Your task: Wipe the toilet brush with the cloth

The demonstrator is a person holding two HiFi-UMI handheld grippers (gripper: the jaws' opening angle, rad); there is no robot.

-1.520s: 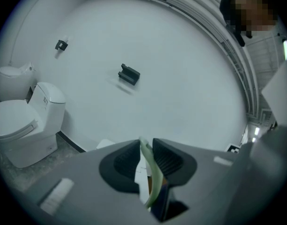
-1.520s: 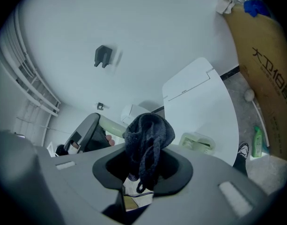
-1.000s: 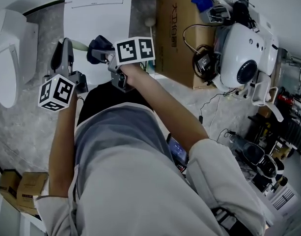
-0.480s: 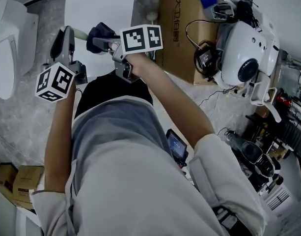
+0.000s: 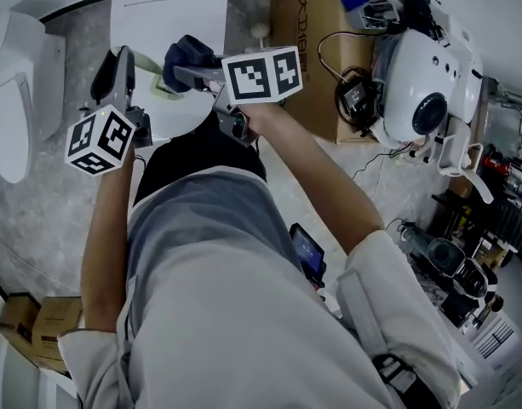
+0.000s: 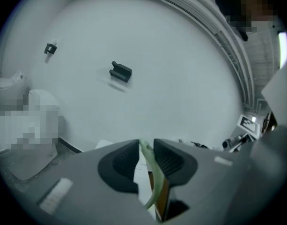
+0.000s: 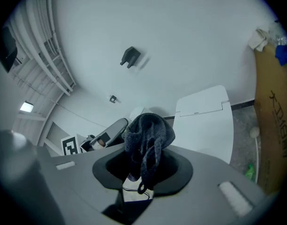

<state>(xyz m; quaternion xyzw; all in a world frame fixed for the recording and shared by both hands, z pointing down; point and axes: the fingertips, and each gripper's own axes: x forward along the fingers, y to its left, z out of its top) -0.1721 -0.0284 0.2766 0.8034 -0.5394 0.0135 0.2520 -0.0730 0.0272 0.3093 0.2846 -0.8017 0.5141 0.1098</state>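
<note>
The toilet brush (image 5: 152, 61) shows only as a thin, pale green, curved handle; I cannot make out its bristle end. My left claw (image 6: 144, 146) is closed onto that handle, the two dark pads nearly together with the green strip pinched between them, running down toward 6 o'clock in the left gripper view. In the head view the left claw (image 5: 117, 65) points to 12 o'clock, and the handle leaves it toward 2 o'clock. There it meets the cloth (image 5: 191, 54), a bunched dark blue knit. My right claw (image 7: 143, 165) is clamped on the cloth (image 7: 148, 135), which bulges out above the jaws. At 12 o'clock from both claws lies the white toilet lid (image 5: 171, 7), and at 3 o'clock from the cloth stands a cardboard box (image 5: 307, 49).
</note>
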